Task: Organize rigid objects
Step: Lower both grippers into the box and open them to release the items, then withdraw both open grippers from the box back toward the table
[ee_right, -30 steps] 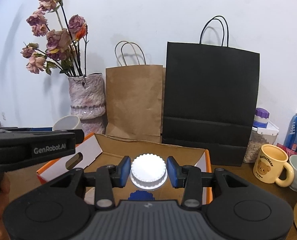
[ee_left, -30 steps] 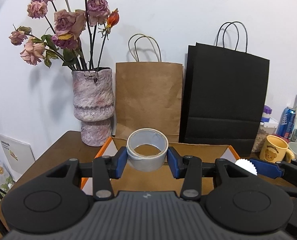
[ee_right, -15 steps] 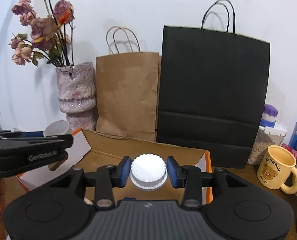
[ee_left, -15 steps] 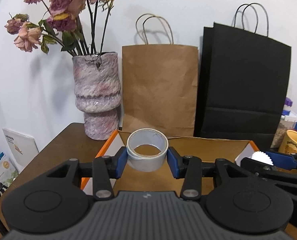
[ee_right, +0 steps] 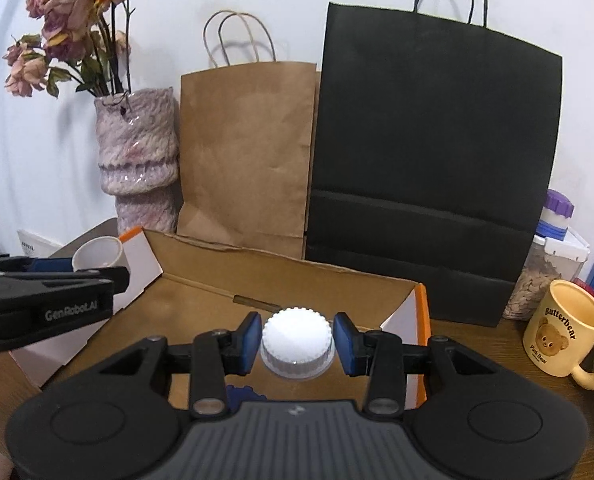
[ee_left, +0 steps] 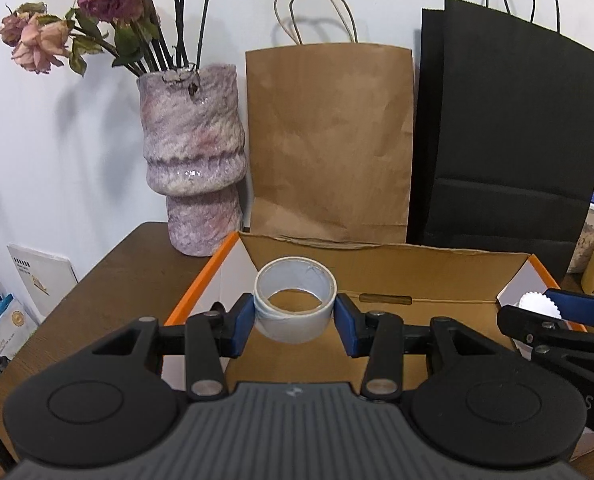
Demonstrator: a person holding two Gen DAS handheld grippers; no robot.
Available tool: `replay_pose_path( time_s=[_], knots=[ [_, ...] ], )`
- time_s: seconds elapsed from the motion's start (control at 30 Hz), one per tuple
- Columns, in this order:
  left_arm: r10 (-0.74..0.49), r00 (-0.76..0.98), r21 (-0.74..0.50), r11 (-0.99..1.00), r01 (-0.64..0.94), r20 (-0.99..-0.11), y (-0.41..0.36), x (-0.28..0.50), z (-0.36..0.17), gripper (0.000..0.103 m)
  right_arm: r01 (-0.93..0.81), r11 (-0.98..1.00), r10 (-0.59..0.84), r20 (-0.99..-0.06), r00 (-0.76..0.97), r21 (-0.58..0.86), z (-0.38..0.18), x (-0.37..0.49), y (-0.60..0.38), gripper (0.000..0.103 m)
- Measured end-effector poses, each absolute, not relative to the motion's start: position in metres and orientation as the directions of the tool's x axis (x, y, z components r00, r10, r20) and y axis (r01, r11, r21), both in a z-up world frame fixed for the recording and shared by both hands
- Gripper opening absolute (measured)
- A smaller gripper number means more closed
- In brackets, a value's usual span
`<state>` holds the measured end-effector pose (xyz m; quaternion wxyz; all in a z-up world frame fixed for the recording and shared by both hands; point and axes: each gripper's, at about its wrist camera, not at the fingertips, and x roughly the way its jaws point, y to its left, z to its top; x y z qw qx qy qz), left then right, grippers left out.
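Observation:
My left gripper (ee_left: 295, 316) is shut on a grey roll of tape (ee_left: 295, 305), held upright over the left part of an open cardboard box (ee_left: 429, 276) with orange edges. My right gripper (ee_right: 297, 340) is shut on a white ribbed lid (ee_right: 296, 336) above the right part of the same box (ee_right: 201, 280). In the left wrist view the right gripper (ee_left: 553, 312) and its lid (ee_left: 537, 304) show at the right edge. The right wrist view catches the left gripper (ee_right: 97, 268) and the tape (ee_right: 97, 254) at the far left. A small blue object (ee_right: 243, 394) lies on the box floor, mostly hidden.
Behind the box stand a pink vase with dried roses (ee_left: 193, 168), a brown paper bag (ee_left: 329, 140) and a black paper bag (ee_left: 505, 140) against a white wall. A yellow bear mug (ee_right: 567, 336), a jar of seeds (ee_right: 545, 276) and cans crowd the table's right side.
Both grippers have moved forward and down toward the box, each keeping its grip. The box, vase and bags now look larger and closer.

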<state>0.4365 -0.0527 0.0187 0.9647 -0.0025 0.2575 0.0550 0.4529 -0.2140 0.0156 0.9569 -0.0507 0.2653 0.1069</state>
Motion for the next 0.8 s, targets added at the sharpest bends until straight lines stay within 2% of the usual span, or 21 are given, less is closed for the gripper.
replay_pose_path(
  time_s=[0.3, 0.33, 0.37, 0.43, 0.47, 0.6, 0.8],
  knots=[
    [0.117, 0.853, 0.055, 0.993, -0.103, -0.509, -0.056, 0.44, 0.013, 0.047, -0.229, 0.973, 0.173, -0.528, 0.831, -0.041, 0.014, 0.454, -0.214, 0.039],
    [0.118, 0.853, 0.053, 0.993, -0.105, -0.509, -0.055, 0.44, 0.013, 0.057, -0.227, 0.973, 0.171, -0.53, 0.831, -0.041, 0.015, 0.454, -0.214, 0.042],
    [0.119, 0.853, 0.05, 0.993, -0.109, -0.509, -0.054, 0.44, 0.014, 0.075, -0.224, 0.974, 0.168, -0.532, 0.83, -0.041, 0.015, 0.454, -0.215, 0.047],
    [0.129, 0.857, 0.049, 0.991, -0.12, -0.499, -0.052, 0.439, 0.016, 0.099, -0.213, 0.976, 0.157, -0.525, 0.837, -0.048, 0.016, 0.453, -0.216, 0.076],
    [0.134, 0.861, 0.05, 0.991, -0.125, -0.491, -0.052, 0.437, 0.017, 0.103, -0.21, 0.976, 0.152, -0.519, 0.841, -0.056, 0.017, 0.452, -0.216, 0.082],
    [0.14, 0.858, 0.043, 0.99, -0.136, -0.494, -0.049, 0.436, 0.021, 0.103, -0.205, 0.977, 0.148, -0.509, 0.848, -0.057, 0.021, 0.449, -0.218, 0.103],
    [0.152, 0.86, 0.052, 0.988, -0.145, -0.487, -0.05, 0.434, 0.024, 0.103, -0.208, 0.976, 0.146, -0.504, 0.851, -0.068, 0.023, 0.445, -0.217, 0.103]
  ],
)
